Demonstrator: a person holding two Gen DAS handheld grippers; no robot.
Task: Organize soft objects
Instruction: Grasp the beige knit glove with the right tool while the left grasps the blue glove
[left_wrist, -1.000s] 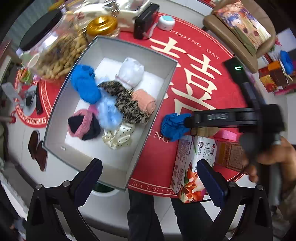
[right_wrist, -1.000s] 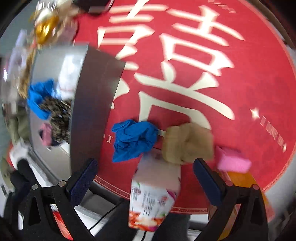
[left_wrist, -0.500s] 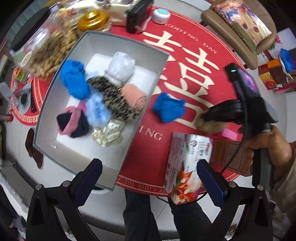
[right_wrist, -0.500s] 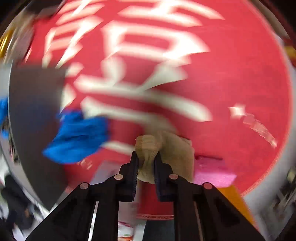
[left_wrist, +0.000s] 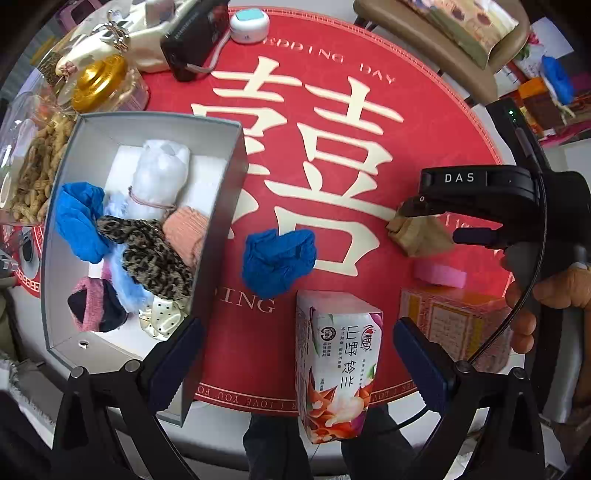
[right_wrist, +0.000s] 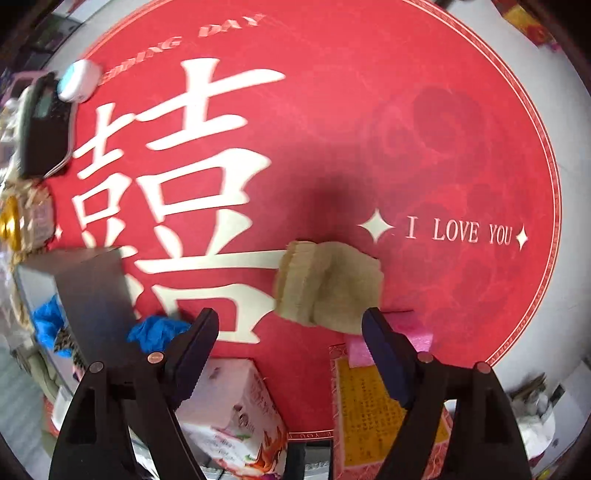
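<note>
A tan folded cloth (right_wrist: 328, 284) lies on the red mat (right_wrist: 406, 129), just beyond my right gripper (right_wrist: 290, 332). Its jaws are opening and the pads do not touch the cloth. In the left wrist view the same tan cloth (left_wrist: 417, 236) sits under that gripper's black body. A crumpled blue cloth (left_wrist: 279, 260) rests on the mat beside the grey box (left_wrist: 221, 229), which holds several soft items. My left gripper (left_wrist: 299, 354) hangs open above the table's front edge, holding nothing.
A floral tissue pack (left_wrist: 340, 369) stands near the front edge, with an orange box (left_wrist: 454, 325) and a pink sponge (left_wrist: 439, 275) to its right. Jars, a black device (left_wrist: 192, 40) and snacks crowd the back left. A chair (left_wrist: 443, 37) stands behind.
Half a second ago my right gripper was shut on the tan cloth; now its jaws stand apart and the cloth lies free. Both grippers have shifted rightward across the table.
</note>
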